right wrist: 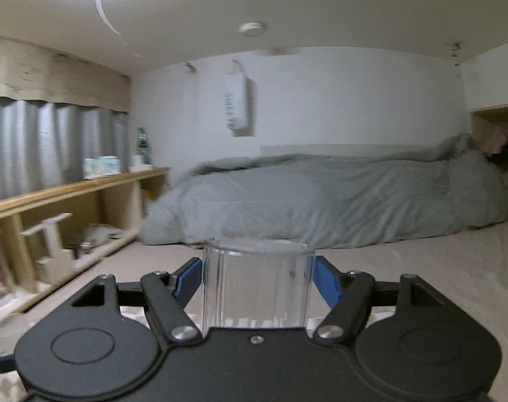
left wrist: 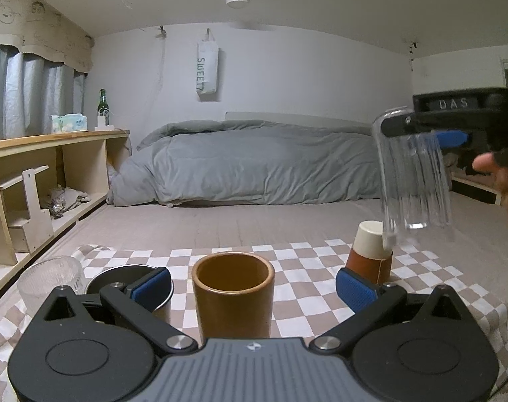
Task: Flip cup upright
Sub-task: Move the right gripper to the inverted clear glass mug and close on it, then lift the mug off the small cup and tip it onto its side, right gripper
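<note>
My right gripper (right wrist: 257, 279) is shut on a clear ribbed plastic cup (right wrist: 258, 284), held in the air. In the left wrist view that cup (left wrist: 411, 171) hangs at the right, slightly tilted, with the right gripper (left wrist: 431, 134) clamped near its top end. My left gripper (left wrist: 252, 286) is open, its blue pads on either side of an upright brown cup (left wrist: 233, 296) on the checkered cloth (left wrist: 307, 261), not touching it. A brown and white paper cup (left wrist: 369, 251) stands upside down at the right.
A ribbed glass bowl (left wrist: 49, 279) and a dark round pan (left wrist: 126, 276) sit at the left on the cloth. A wooden shelf (left wrist: 53, 174) runs along the left. A grey duvet (left wrist: 254, 160) lies at the back of the bed.
</note>
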`<state>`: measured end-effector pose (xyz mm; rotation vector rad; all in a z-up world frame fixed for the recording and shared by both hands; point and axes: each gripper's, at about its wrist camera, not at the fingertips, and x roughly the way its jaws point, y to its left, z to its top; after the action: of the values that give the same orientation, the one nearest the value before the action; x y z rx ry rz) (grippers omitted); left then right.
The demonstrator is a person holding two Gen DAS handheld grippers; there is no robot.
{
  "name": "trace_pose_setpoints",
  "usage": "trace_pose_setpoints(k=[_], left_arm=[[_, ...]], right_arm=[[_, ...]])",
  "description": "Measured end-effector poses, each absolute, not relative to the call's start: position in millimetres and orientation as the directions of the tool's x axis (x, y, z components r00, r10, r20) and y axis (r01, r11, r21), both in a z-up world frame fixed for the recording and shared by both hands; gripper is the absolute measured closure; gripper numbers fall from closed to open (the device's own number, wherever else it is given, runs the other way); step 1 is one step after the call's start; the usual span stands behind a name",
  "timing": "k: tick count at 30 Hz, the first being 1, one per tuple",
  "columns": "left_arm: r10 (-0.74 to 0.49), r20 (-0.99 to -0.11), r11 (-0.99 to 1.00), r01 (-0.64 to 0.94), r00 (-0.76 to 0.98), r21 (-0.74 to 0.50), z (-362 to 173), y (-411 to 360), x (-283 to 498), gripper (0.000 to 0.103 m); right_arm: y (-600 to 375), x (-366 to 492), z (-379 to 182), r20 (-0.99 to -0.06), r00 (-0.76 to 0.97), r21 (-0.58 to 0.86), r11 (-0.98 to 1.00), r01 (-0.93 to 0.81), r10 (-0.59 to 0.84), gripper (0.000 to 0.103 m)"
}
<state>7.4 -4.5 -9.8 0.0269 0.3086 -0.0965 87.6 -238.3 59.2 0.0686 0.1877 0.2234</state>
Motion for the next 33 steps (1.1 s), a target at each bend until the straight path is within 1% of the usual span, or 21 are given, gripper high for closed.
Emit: trace_pose_setpoints(k=[3, 8, 11, 16, 17, 24, 29, 33], left_arm=[[-0.093, -0.309, 0.994, 0.104, 0.947, 0.019, -11, -6, 7, 0.000], [-0.103, -0.319, 0.993, 0.118, 0.942, 0.027, -13, -6, 9, 0.000], [-0.107, -0.330, 0.991, 0.125, 0.938, 0.035, -16, -7, 10, 0.000], [-0.121, -0.352, 0.987, 0.151, 0.928, 0.059, -23, -12, 10, 0.000], [-0.126, -0.357, 0.985, 0.158, 0.926, 0.061, -25, -14, 10, 0.000], [-0.185, -0.368, 0.968, 0.233, 0.911, 0.091, -30, -34, 3, 0.000], [-0.209, -0.400, 0.957, 0.271, 0.892, 0.106, -45, -45, 1, 0.000], [-0.220, -0.443, 0.951, 0.293, 0.869, 0.102, -62, -52, 3, 0.000]], right_arm=[[-230, 83, 54, -0.188, 0.939, 0.102, 0.957, -0.272, 0.287, 0.030], [-206, 96, 32, -0.242, 0.914, 0.106, 0.946, -0.308, 0.325, 0.031], [-196, 103, 8, -0.277, 0.902, 0.120, 0.943, -0.310, 0.332, 0.031], [-198, 98, -40, -0.363, 0.876, 0.127, 0.949, -0.290, 0.316, 0.031], [-202, 88, -46, -0.322, 0.891, 0.122, 0.947, -0.297, 0.321, 0.031], [-225, 42, -50, -0.313, 0.885, 0.147, 0.938, -0.314, 0.345, 0.031], [-252, 23, -54, -0.343, 0.870, 0.241, 0.929, -0.282, 0.354, 0.031], [-264, 13, -61, -0.410, 0.849, 0.253, 0.936, -0.244, 0.332, 0.030]])
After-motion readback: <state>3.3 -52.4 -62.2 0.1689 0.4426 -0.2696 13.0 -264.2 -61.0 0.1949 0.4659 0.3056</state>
